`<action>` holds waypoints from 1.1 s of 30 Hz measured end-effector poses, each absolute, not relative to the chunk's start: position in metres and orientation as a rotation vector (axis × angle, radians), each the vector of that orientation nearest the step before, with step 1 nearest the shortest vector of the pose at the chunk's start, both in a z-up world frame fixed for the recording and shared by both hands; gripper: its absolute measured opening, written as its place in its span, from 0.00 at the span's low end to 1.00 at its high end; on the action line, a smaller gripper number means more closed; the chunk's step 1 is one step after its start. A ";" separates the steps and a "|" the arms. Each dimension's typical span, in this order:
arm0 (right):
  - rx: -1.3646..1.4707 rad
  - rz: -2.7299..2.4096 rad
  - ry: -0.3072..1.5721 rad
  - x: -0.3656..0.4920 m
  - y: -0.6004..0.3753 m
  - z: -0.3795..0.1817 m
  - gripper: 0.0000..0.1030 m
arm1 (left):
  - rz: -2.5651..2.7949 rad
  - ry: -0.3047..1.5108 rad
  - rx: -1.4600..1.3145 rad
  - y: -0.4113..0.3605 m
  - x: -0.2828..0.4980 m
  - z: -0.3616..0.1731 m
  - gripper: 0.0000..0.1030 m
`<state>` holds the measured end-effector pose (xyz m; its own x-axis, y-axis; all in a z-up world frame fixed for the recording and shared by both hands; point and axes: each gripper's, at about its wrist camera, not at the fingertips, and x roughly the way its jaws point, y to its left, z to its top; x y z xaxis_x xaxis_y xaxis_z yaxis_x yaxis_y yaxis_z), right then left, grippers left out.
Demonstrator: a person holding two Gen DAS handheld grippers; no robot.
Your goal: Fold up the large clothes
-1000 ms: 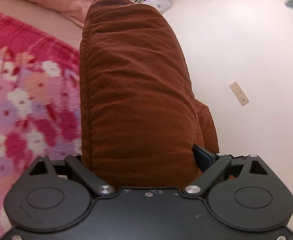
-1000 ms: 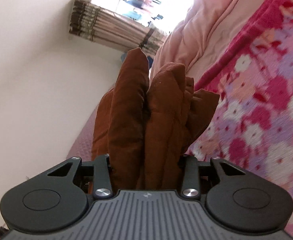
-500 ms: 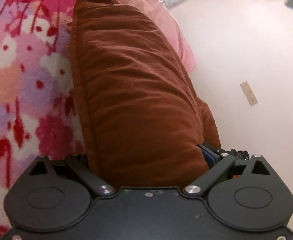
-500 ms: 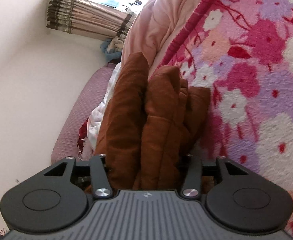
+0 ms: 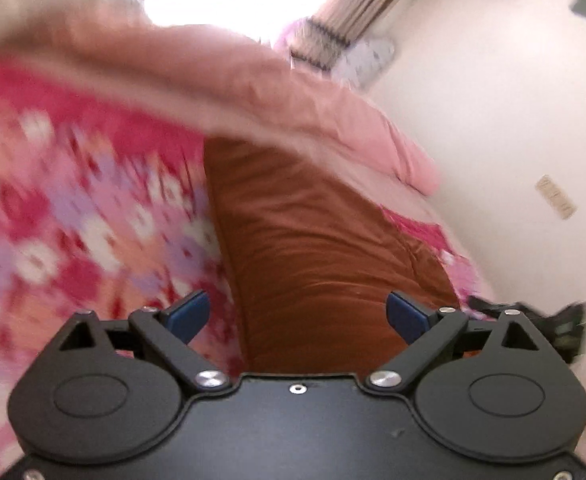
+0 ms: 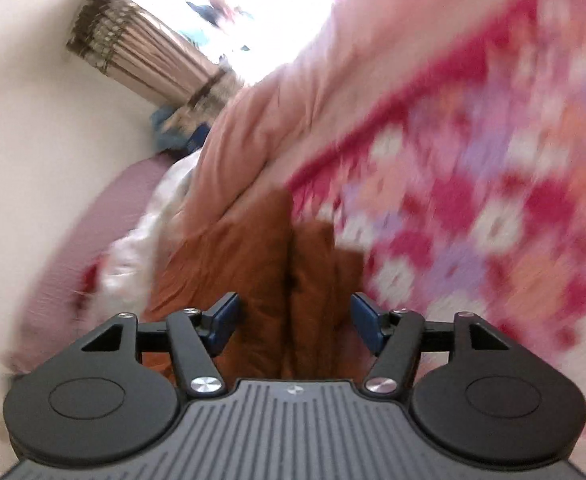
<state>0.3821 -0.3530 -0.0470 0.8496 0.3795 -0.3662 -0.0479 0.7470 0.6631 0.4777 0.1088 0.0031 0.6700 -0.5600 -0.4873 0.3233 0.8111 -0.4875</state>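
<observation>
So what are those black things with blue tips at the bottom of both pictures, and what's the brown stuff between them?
Those black things are two hand-held grabbers. A person holds one in each hand, and each has a small camera looking forward along its two fingers. One picture comes from the left gripper, the other from the right gripper. The blue bits are soft pads on the fingers.

The brown stuff is a big brown garment, folded into a bundle. It lies on a flowery pink and red blanket on a bed, next to a plain pink quilt. The garment sits between the pads of both grabbers, but neither one is squeezing it: the left one is open and the right one is opening. The pictures are blurry.
</observation>
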 end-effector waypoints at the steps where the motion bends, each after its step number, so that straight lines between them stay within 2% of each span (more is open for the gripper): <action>1: 0.616 0.208 0.489 0.372 -0.343 -0.034 0.63 | -0.483 0.629 -0.343 0.102 0.461 0.011 0.95; 5: 0.321 0.120 0.373 0.323 -0.282 0.010 0.51 | -0.458 0.498 -0.251 0.066 0.402 0.022 0.95; 7: 0.231 0.109 0.329 0.303 -0.252 0.017 0.41 | -0.447 0.458 -0.205 0.043 0.384 0.017 0.95; 9: 0.168 0.101 0.303 0.287 -0.228 0.018 0.37 | -0.450 0.452 -0.163 0.023 0.373 0.006 0.95; 17: 0.112 0.006 0.400 0.292 -0.206 -0.028 0.28 | -0.451 0.597 -0.153 -0.010 0.392 -0.052 0.94; 19: 0.140 -0.009 0.440 0.299 -0.213 -0.040 0.17 | -0.453 0.606 -0.155 -0.010 0.395 -0.060 0.94; 22: 0.172 -0.016 0.462 0.304 -0.217 -0.055 0.10 | -0.459 0.617 -0.185 -0.007 0.399 -0.070 0.94; 33: 0.177 -0.017 0.457 0.296 -0.213 -0.052 0.11 | -0.417 0.599 -0.156 -0.007 0.383 -0.045 0.95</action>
<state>0.2956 -0.2133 -0.0516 0.8974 0.0233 -0.4406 0.0561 0.9845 0.1663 0.3825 -0.0069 -0.0446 0.7455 -0.4241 -0.5141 0.3349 0.9053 -0.2611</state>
